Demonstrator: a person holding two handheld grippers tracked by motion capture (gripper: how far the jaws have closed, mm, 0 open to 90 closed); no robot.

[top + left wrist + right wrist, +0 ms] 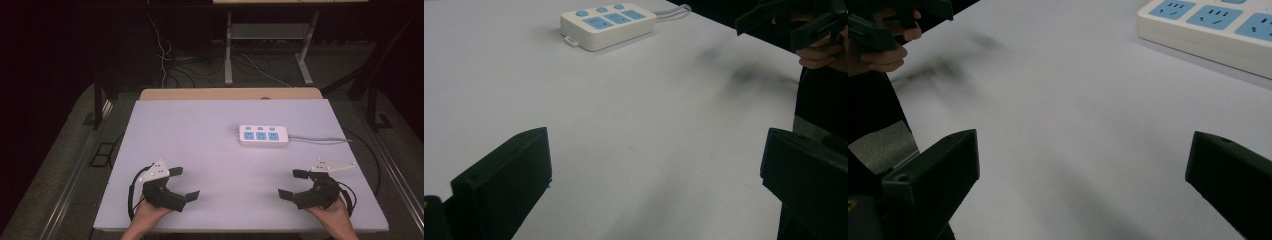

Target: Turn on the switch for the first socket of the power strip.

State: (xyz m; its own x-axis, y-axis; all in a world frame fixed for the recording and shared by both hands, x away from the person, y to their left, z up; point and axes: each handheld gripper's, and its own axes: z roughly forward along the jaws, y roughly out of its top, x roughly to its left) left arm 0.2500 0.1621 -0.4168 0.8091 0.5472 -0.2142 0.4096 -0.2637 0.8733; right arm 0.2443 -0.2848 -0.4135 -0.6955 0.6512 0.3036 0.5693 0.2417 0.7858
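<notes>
With both tools spread wide & empty, left tool (186,183) and right tool (292,184) near tabletop (200,130) front edge. Power strip (263,135) far-right of centre, cord off right. Prob rigid, light, slick plastic — grab across short sides.

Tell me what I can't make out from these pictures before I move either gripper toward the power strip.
- Power strip: in the right gripper view the top and right edges cut it off, so its switches are mostly out of frame.
- Its grey cable: the plug end can't be made out in the high view; the cable seems to stop near the table edge.
- Socket markings: too small in the high view.
- Floor beyond the table: too dark.
</notes>
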